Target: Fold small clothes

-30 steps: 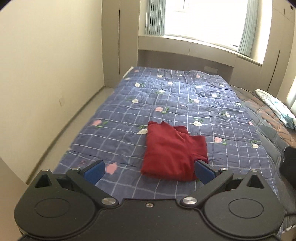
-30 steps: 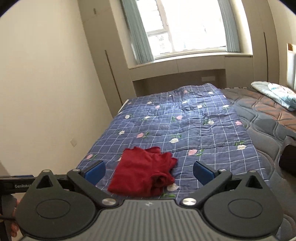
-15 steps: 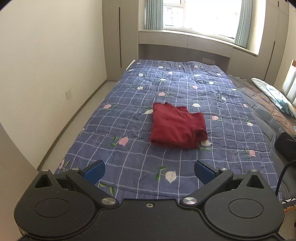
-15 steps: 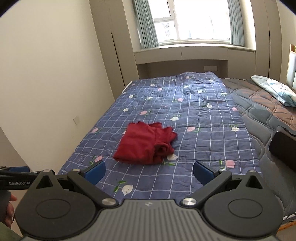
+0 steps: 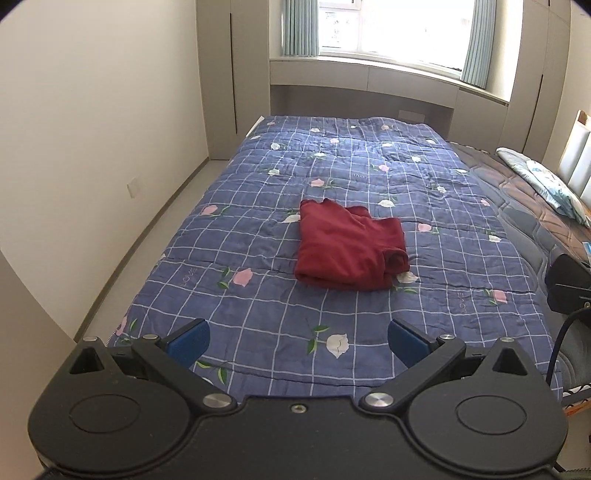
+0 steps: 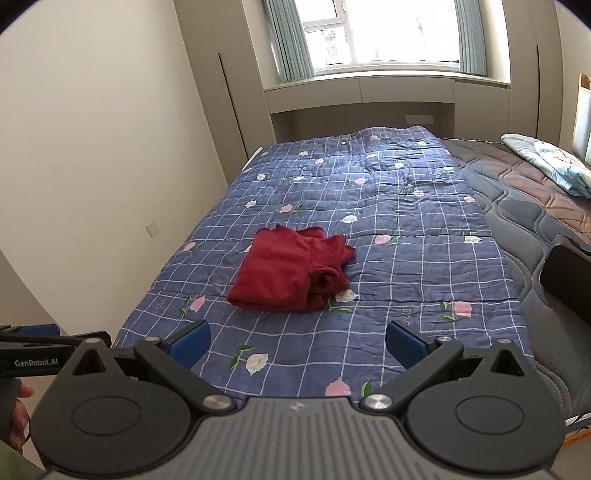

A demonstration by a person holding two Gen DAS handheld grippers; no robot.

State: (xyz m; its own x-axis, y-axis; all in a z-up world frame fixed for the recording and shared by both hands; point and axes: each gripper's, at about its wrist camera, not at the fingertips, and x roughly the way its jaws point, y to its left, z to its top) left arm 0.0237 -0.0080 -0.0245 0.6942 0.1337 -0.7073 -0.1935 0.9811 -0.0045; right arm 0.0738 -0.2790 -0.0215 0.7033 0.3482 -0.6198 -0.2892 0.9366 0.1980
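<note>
A dark red garment (image 5: pixel 347 247) lies folded into a compact rectangle on the blue checked floral quilt (image 5: pixel 258 295), near the middle of the bed. It also shows in the right wrist view (image 6: pixel 291 273), with a rolled edge at its right side. My left gripper (image 5: pixel 298 341) is open and empty, held back above the quilt's near edge, well short of the garment. My right gripper (image 6: pixel 297 341) is open and empty too, likewise short of it. The left gripper's side (image 6: pixel 33 343) shows at the far left of the right wrist view.
A bare quilted mattress (image 5: pixel 524 206) with a folded pale floral blanket (image 5: pixel 546 184) lies to the right. A dark object (image 5: pixel 567 284) sits at the bed's right edge. A wall and floor strip (image 5: pixel 155 229) run along the left; a window (image 5: pixel 391 29) is at the far end.
Both grippers have pulled back and up from the garment, which now looks smaller and farther off. The garment lies still. Both stay open.
</note>
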